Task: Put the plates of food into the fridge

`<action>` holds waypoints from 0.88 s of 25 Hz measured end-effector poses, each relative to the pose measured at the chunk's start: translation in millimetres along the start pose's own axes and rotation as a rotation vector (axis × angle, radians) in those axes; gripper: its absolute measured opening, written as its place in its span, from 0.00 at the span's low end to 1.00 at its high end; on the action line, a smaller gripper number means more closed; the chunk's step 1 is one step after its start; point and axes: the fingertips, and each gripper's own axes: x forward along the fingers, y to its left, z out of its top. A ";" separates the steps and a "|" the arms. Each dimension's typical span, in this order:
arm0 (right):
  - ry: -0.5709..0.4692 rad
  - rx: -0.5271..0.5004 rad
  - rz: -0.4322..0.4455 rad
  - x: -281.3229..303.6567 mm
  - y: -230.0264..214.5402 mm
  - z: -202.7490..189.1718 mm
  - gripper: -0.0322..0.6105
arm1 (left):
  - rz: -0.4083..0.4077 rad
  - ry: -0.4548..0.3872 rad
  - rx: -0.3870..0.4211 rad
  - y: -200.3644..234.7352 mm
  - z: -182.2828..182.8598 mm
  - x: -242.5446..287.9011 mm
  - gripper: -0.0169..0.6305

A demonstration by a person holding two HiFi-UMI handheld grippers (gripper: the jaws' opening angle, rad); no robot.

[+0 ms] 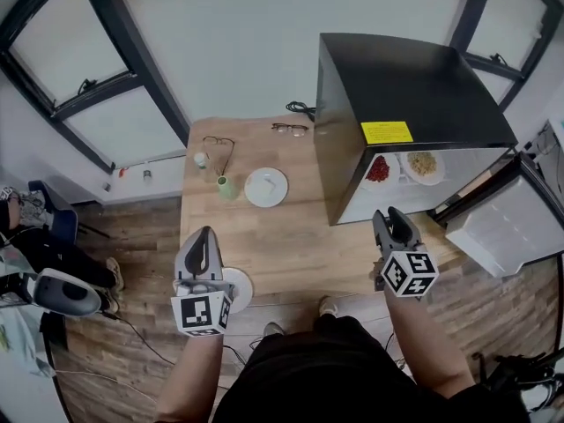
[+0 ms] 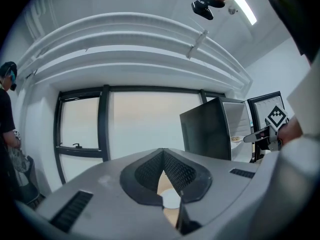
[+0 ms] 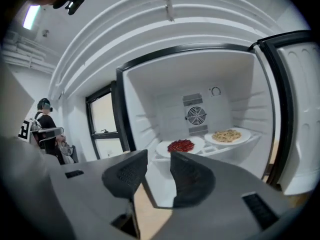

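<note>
A black fridge [image 1: 405,86] stands open on the right end of the wooden table [image 1: 291,245]. On its shelf sit a plate of red food [image 1: 379,169] [image 3: 181,145] and a plate of yellow noodles [image 1: 423,164] [image 3: 226,135]. Two white plates lie on the table: one [image 1: 266,187] at mid table, one [image 1: 238,287] at the front edge beside my left gripper [image 1: 204,234]. That gripper's pads meet at the tips, holding nothing [image 2: 162,154]. My right gripper [image 1: 394,217] [image 3: 159,166] is open and empty, in front of the fridge opening.
A green cup [image 1: 226,186], two pairs of glasses [image 1: 290,129] [image 1: 220,144] and a small white object [image 1: 201,159] lie on the table's far part. The fridge door [image 1: 507,223] swings out to the right. A person [image 3: 45,124] stands off to the left by the windows.
</note>
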 end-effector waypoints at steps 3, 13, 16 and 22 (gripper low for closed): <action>0.013 0.026 0.097 8.5 49.5 -14.3 0.30 | 0.031 0.010 -0.008 32.9 -9.1 -33.2 0.03; 0.122 0.088 0.327 7.0 195.2 -81.7 0.30 | 0.108 0.059 -0.047 100.5 -50.8 -125.8 0.03; 0.205 0.148 0.312 7.7 217.6 -122.0 0.30 | 0.098 0.085 -0.017 109.2 -65.7 -144.7 0.03; 0.359 0.329 0.326 -4.6 261.7 -207.3 0.30 | 0.108 0.148 -0.036 116.8 -95.9 -176.7 0.03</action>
